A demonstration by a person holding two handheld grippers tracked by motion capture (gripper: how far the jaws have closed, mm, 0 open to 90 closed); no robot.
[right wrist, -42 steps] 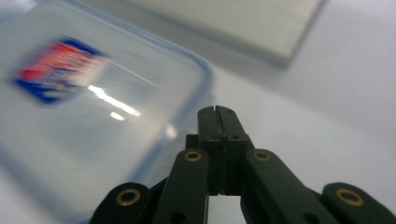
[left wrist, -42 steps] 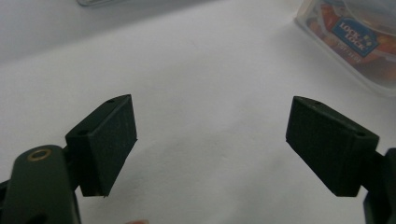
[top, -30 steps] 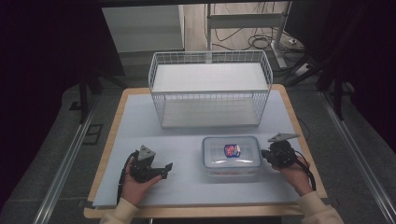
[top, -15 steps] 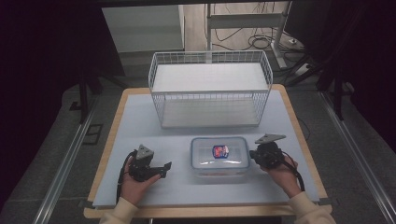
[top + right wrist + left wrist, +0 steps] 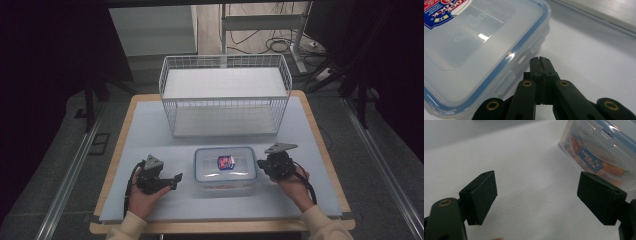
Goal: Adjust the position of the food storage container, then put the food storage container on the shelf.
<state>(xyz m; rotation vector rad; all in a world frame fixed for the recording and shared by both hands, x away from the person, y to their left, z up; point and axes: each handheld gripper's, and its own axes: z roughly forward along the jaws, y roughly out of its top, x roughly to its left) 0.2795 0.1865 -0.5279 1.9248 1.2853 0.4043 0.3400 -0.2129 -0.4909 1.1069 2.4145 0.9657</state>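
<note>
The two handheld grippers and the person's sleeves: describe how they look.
Both the left gripper and the right gripper are black, each topped by a grey three-cornered plate and trailing a black cable. The jaws end in flat, blocky black pads, with brass-coloured rivets on the linkage arms. The sleeves are cream-coloured.

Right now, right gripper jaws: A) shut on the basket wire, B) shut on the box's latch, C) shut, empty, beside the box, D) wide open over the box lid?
C: in the right gripper view the right gripper has its jaws pressed together with nothing between them, just off the side of the box; the basket stands farther back on the table.
</note>
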